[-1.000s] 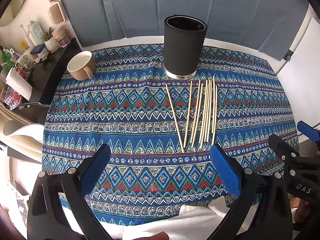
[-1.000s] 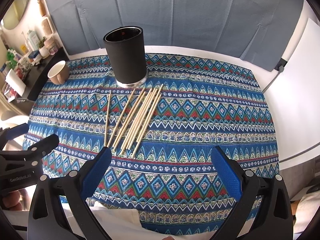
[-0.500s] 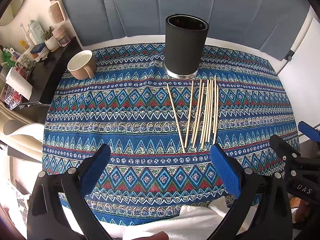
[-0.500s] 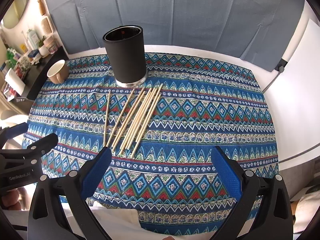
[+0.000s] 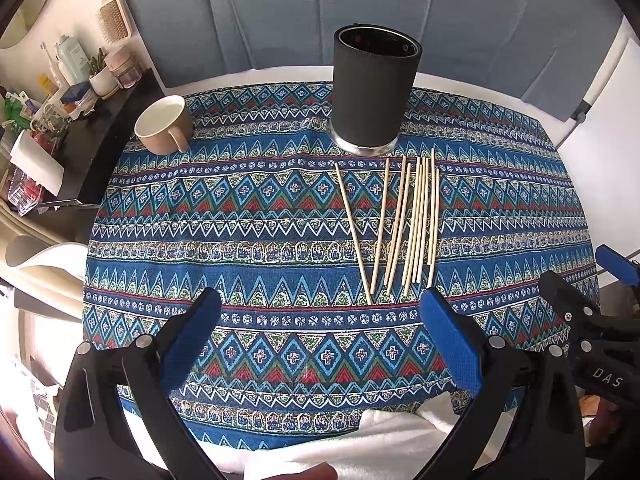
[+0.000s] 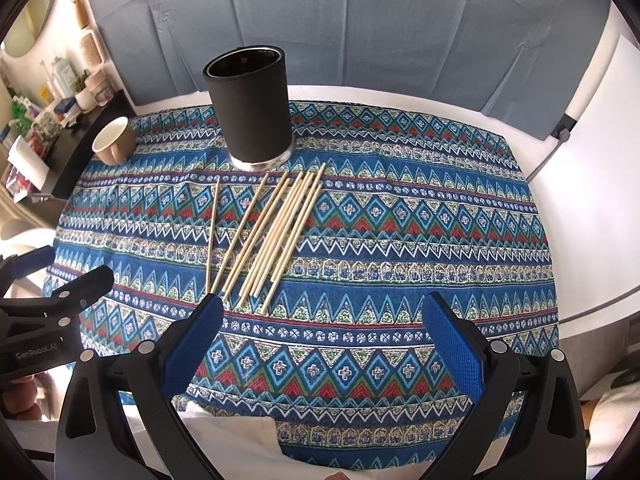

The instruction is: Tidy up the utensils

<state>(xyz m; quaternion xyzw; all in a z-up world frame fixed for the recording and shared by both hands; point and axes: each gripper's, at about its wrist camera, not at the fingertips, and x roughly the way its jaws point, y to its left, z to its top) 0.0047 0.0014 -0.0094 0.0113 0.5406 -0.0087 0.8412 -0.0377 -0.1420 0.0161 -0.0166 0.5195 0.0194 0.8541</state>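
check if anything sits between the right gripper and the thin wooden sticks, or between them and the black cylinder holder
Nothing visible does. Only bare patterned cloth lies between the open right gripper and the thin wooden sticks, which end just short of the black cylindrical holder.

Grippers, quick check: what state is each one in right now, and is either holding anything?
Left gripper: open, holding nothing, hovering short of the chopsticks.
Right gripper: open, holding nothing.
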